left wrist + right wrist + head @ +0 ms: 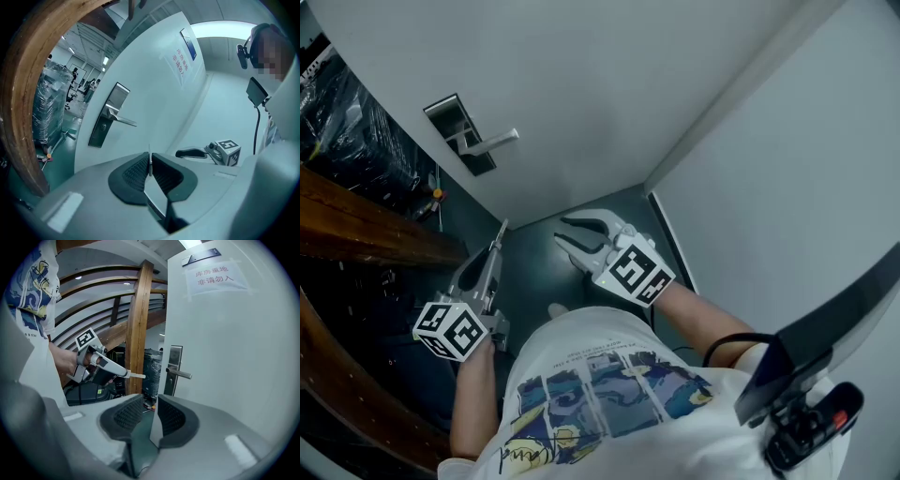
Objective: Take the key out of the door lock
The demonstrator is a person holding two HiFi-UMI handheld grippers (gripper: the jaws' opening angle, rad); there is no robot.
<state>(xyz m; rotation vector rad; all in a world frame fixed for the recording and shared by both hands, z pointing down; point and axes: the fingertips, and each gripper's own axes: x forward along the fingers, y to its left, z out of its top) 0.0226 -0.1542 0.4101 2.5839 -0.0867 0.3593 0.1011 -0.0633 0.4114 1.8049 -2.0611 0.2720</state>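
In the head view a wooden beam (356,230) runs along the nine o'clock edge. Just right of it, at ten o'clock, the lock plate (457,131) sits on the pale door (600,84), and its lever handle (495,142) points toward three o'clock.

At eight o'clock the left forearm (473,403) rises from the bottom edge, wrist straight. The left gripper (500,234) aims toward twelve o'clock, with its marker cube (450,330) nearest the body. Its pads (135,171) are pressed almost together on the key (149,158), a thin pale blade that stands on edge and pokes out past the tips. The key is out of the lock and well apart from the plate, which lies toward eleven o'clock of the tips.

Near the centre the right gripper (561,232) hangs over the dark floor (534,281) and points toward nine o'clock, at the left gripper. The right forearm (708,328) comes in bent from five o'clock. Its pads (126,416) stand apart with nothing between them. Beyond them, that gripper's own view shows the left gripper's tips at eleven o'clock and the lever handle at one o'clock.

A plain wall (787,187) fills the three o'clock side.
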